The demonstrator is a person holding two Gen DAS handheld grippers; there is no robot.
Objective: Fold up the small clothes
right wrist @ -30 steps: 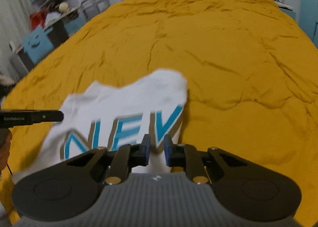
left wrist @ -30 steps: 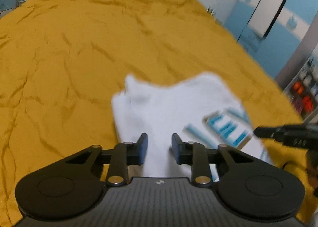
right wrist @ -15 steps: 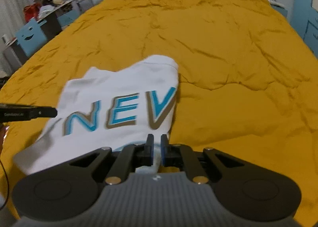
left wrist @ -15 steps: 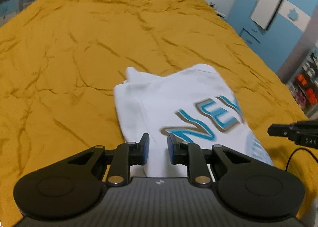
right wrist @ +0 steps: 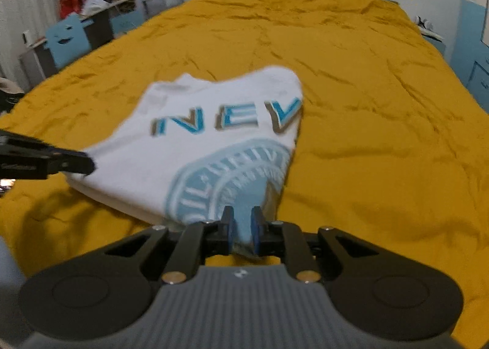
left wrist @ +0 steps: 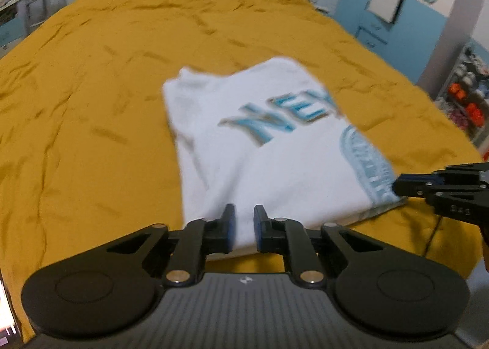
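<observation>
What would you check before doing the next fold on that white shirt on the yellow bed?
1. Right gripper has cloth: ok. A light blue bunch of the white shirt sits between its fingers, though its jaws are opening a little.
2. Left gripper has cloth: cannot tell. The shirt's near edge lies between its fingers and the jaws are closing, but pad contact is not clear.
3. Both grippers on the same near edge: ok, one at each end.
4. Shirt lies flat: not ok. The near edge is lifted and the far part is wrinkled.
5. Room to fold on the yellow bedspread: ok.
</observation>
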